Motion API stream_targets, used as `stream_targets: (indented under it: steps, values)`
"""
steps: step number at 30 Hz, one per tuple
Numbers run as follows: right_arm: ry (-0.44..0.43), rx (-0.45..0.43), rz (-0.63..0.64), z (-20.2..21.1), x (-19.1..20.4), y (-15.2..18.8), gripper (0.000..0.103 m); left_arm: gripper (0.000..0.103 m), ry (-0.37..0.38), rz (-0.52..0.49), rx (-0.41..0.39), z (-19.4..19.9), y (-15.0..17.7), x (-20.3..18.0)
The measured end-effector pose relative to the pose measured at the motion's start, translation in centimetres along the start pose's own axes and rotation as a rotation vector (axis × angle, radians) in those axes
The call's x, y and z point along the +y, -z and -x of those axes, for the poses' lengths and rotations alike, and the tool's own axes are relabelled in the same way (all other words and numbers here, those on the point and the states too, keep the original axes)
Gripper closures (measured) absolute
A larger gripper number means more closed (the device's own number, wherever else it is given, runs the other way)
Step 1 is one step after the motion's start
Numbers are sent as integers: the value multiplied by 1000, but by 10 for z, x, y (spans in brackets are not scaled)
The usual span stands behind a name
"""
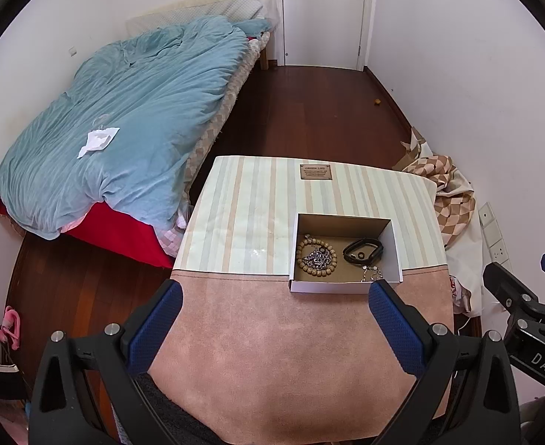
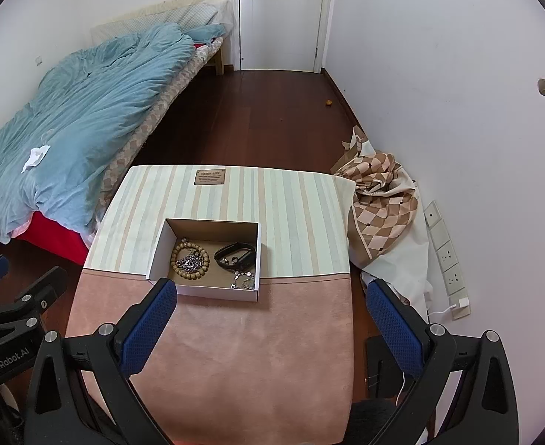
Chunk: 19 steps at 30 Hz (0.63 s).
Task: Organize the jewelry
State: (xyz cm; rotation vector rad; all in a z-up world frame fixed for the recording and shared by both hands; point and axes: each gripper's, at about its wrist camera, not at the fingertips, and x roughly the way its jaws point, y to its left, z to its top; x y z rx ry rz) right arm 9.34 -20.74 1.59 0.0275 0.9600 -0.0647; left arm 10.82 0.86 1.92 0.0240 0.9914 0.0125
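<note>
Overhead, both grippers hang above a small table (image 1: 235, 333) covered in a cloth that is striped pale green and beige on its far half and plain dusty pink on its near half. An open white cardboard box (image 1: 346, 287) with a brown floor sits on the cloth, straddling the line where stripes meet pink.

All the jewelry lies inside the box. A wooden bead bracelet (image 1: 311, 269) lies at the left side, with a tangle of silver chain (image 1: 320, 258) resting inside its ring. A black band (image 1: 363, 252) lies at the right, toward the far wall of the box, and a thin silver bracelet (image 1: 372, 273) lies in the near right corner; in the right wrist view these show as bead bracelet (image 2: 190, 257), chain (image 2: 189, 262), band (image 2: 235, 256) and silver bracelet (image 2: 243, 280).

The left gripper (image 1: 274, 328) hovers over the pink part with its blue-padded fingers (image 1: 396, 328) spread wide apart and nothing between them; its right fingertip overlaps the box's near right corner in the picture. The right gripper (image 2: 272, 328) is likewise wide open and empty, its left fingertip near the box's near left corner.

A small brown label (image 1: 316, 171) lies at the table's far edge. To the left stands a bed with a blue duvet (image 1: 124, 122), and a checkered cloth (image 2: 382, 200) is heaped on the floor at the right.
</note>
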Motion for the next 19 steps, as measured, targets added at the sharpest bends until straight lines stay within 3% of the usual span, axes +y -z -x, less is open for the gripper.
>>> stream_targets:
  steps: [19]
  values:
    - [-3, -3, 1, 3, 0, -1, 0, 1, 12, 8, -6, 4, 1, 1]
